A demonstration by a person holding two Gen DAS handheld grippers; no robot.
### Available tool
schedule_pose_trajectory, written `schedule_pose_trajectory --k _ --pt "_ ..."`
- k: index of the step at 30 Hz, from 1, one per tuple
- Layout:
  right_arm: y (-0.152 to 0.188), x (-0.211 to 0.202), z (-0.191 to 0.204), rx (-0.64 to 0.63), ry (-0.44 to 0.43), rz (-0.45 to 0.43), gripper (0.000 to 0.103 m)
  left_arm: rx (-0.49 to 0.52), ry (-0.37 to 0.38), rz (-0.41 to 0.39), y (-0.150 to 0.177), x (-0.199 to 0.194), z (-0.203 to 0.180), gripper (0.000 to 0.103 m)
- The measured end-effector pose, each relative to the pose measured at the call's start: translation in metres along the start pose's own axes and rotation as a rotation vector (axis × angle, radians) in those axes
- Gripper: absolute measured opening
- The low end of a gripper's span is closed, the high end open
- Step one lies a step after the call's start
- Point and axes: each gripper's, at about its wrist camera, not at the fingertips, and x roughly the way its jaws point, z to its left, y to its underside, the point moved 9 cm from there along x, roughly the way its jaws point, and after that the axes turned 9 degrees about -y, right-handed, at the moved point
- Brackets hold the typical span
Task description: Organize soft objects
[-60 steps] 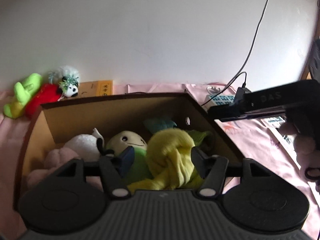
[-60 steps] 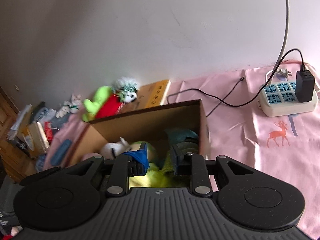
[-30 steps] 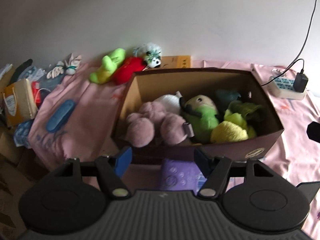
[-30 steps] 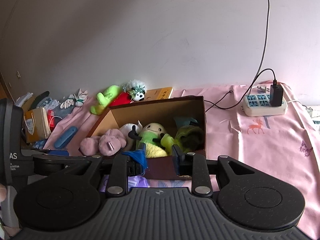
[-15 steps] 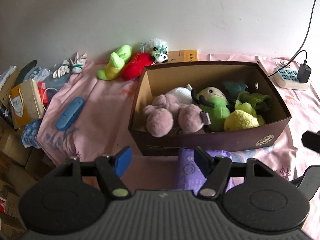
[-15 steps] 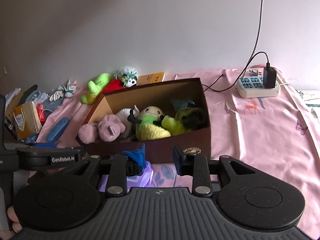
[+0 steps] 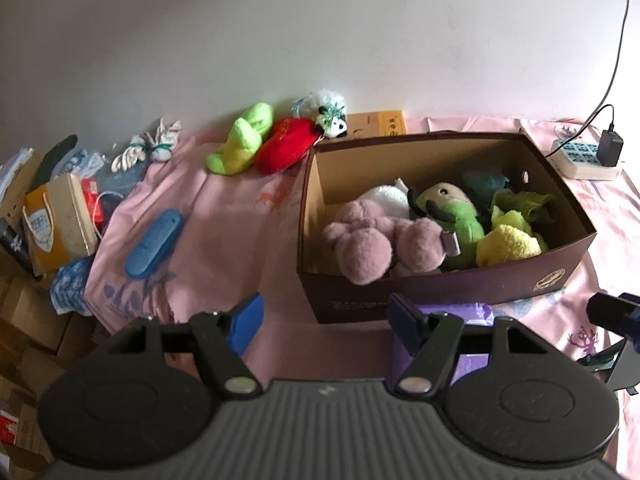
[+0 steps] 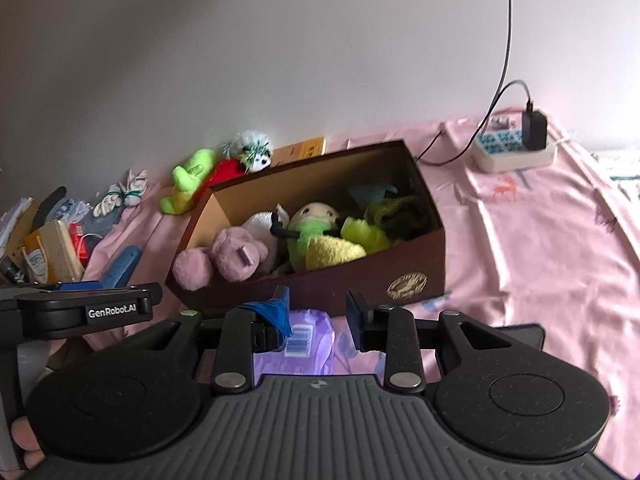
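**Plush toys (image 7: 416,236) heaped in brown box (image 7: 440,288), both grippers empty**

Fill the open box on the pink cloth (image 7: 224,220) almost from side to side. Seen from the left wrist, left to right: pink plush (image 7: 372,240) against the near side, white plush (image 7: 386,196) behind it, green plush (image 7: 456,216) with a pale face in the middle, yellow plush (image 7: 506,246) at the right, touching the green one. Darker green and teal fabric tucked into the far right corner, too crumpled to identify.

Outside the box, along the room wall (image 7: 320,40) at the back left: lime toy (image 7: 240,140), red toy (image 7: 286,150) touching it, fuzzy white toy (image 7: 330,118) at the red one's end, near the box's far left corner. Yellow carton (image 7: 376,126) behind the box, against the room wall.

Left gripper (image 7: 325,314): released, jaws standing well apart, nothing between the pads. Hangs in front of the box's near left corner, angled downward. Purple packet (image 7: 472,312) flat on the cloth just before the box's near side, partly hidden by the right-hand finger.

Right gripper (image 8: 318,304): released too, jaws parted, nothing gripped. Hovers over the same purple packet, in front of the box. Blue covering on its left finger crumpled.

Elsewhere: blue case (image 7: 154,242) on the cloth well left of the box; power strip (image 7: 582,158) with a black plug at the far right, apart from the box.
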Motion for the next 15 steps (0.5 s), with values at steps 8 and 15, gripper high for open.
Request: schedule_pose_trajectory --k 8,15 --pt "-0.003 0.003 -0.001 -0.007 0.065 -0.008 0.014 -0.002 0.014 -0.011 -0.009 0.004 0.005 0.075" --pt "-0.003 0.010 -0.004 -0.008 0.117 0.016 0.016 0.001 0.037 -0.021 -0.013 0.009 0.002 0.091"
